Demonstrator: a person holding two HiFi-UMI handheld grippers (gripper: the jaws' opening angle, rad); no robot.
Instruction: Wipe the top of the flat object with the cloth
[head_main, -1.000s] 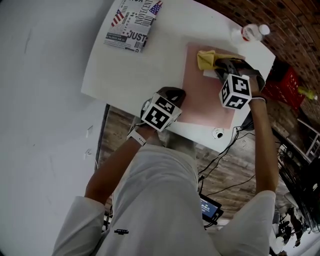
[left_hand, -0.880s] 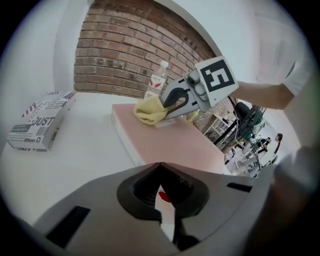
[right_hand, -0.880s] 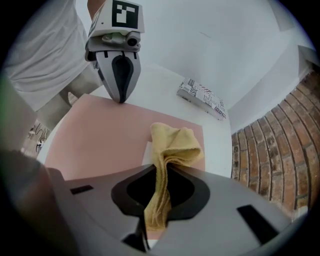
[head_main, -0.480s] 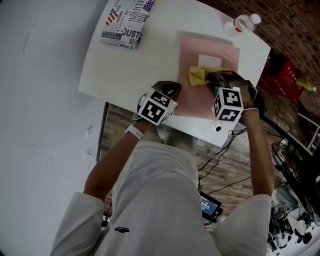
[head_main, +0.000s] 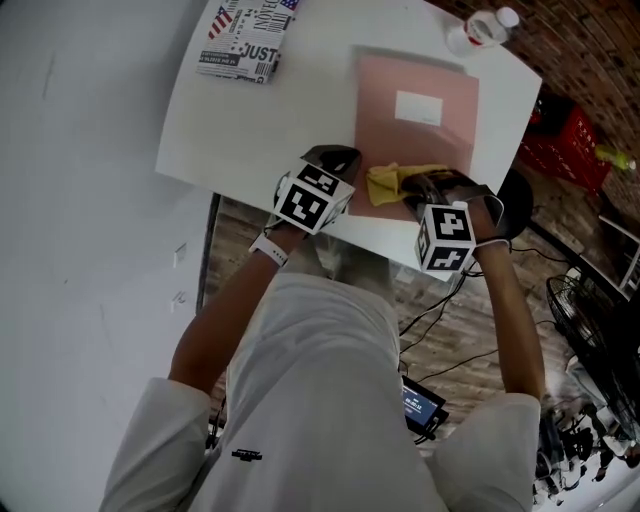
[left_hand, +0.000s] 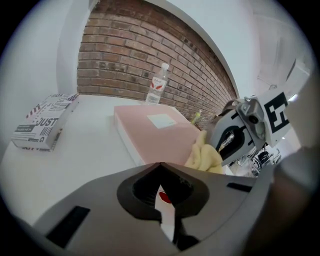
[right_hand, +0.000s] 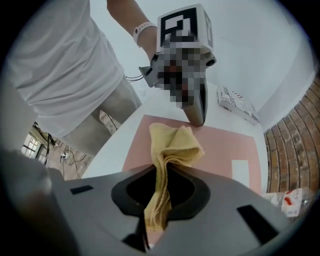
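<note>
**Cloth pulled back to the near edge, looks like one full pass done**

Right gripper (right_hand: 159, 175) has its jaws clamped on the yellow cloth (right_hand: 175, 145). A strip of it runs down between them, and the bunched free end sits on the pink flat pad (head_main: 415, 75), right at the pad's near edge. Left gripper (left_hand: 161, 172) has its tips pressed together with nothing in them. From the right gripper view they look planted on the pad's near-left edge, so I'd guess it's just pinning the pad so it doesn't slide.

What changed: a second ago the cloth was up at the pad's far end, half a second ago it was about the middle, and now it's at the near edge. So that's one long stroke pulled toward the person. The white label (head_main: 418, 108) on the pad, which the cloth partly covered a second ago, is fully in the open now. The left gripper has barely budged.

My read is that the middle strip is wiped and the side strips maybe not, so the next stroke probably starts from the far end again.

Further out, a printed box (head_main: 243, 40) sits at the worktop's (head_main: 250, 120) far-left corner and a bottle (head_main: 480, 30) at the far-right one.
</note>
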